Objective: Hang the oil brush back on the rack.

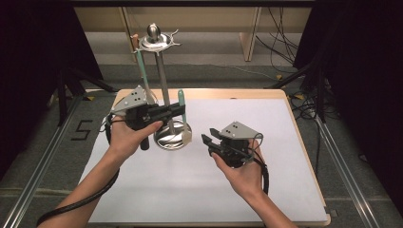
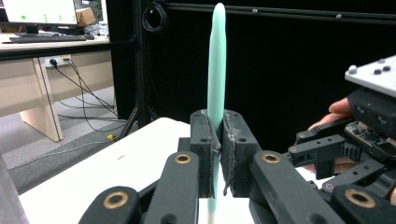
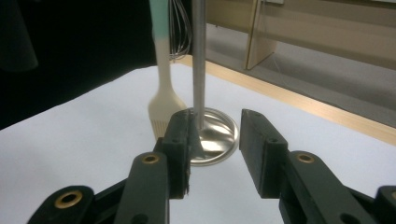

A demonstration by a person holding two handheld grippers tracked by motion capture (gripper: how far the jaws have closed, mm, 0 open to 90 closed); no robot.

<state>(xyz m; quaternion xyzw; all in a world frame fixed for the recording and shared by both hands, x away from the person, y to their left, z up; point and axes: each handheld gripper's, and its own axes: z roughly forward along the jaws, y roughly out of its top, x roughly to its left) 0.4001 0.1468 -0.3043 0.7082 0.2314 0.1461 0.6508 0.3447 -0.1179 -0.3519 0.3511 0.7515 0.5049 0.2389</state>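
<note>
Count, tabletop:
- Metal stands [image 1: 164, 85]: 1, with a round base.
- Green-handled utensils: 2, one brush [image 3: 163, 100] and one more [image 1: 140, 64] on the rack.
- Wire whisks [image 3: 180, 32]: 1.
- Handheld grippers: 2, left [image 1: 178, 110] and right [image 1: 207, 145].
- White mats [image 1: 266, 142]: 1.

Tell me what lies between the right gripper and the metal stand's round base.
Only bare white table lies between the right gripper and the stand's base. The high view shows the gap, and the right gripper view shows the base beyond its open jaws.
</note>
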